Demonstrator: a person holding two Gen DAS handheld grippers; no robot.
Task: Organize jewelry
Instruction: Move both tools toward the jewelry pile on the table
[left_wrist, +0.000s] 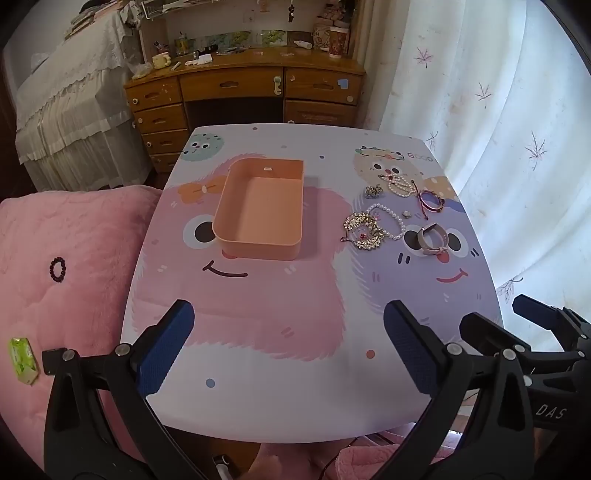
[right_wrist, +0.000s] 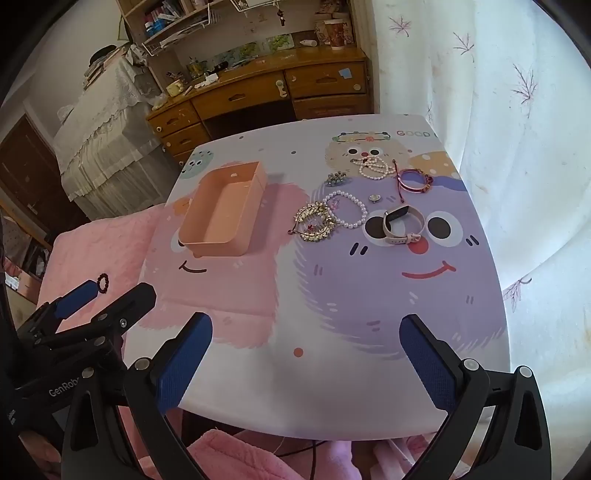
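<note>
- Evidently nothing is held: the left gripper (left_wrist: 289, 343) and right gripper (right_wrist: 306, 354) both hover at the near table (right_wrist: 332, 387) edge, fingers wide apart.
- The empty peach plastic tray (left_wrist: 258, 206) sits mid-table; the jewellery lies to its right.
- I'd start with the gold filigree brooch (right_wrist: 314, 221), nearest the tray.
- Close low around its rim, clear of the touching white pearl bracelet (right_wrist: 349, 210).

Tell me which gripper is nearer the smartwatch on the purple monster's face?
Right. The right gripper hangs open over the table's near edge, roughly in line with the smartwatch ahead. The left gripper, also open, sits further left, facing the orange box.
</note>
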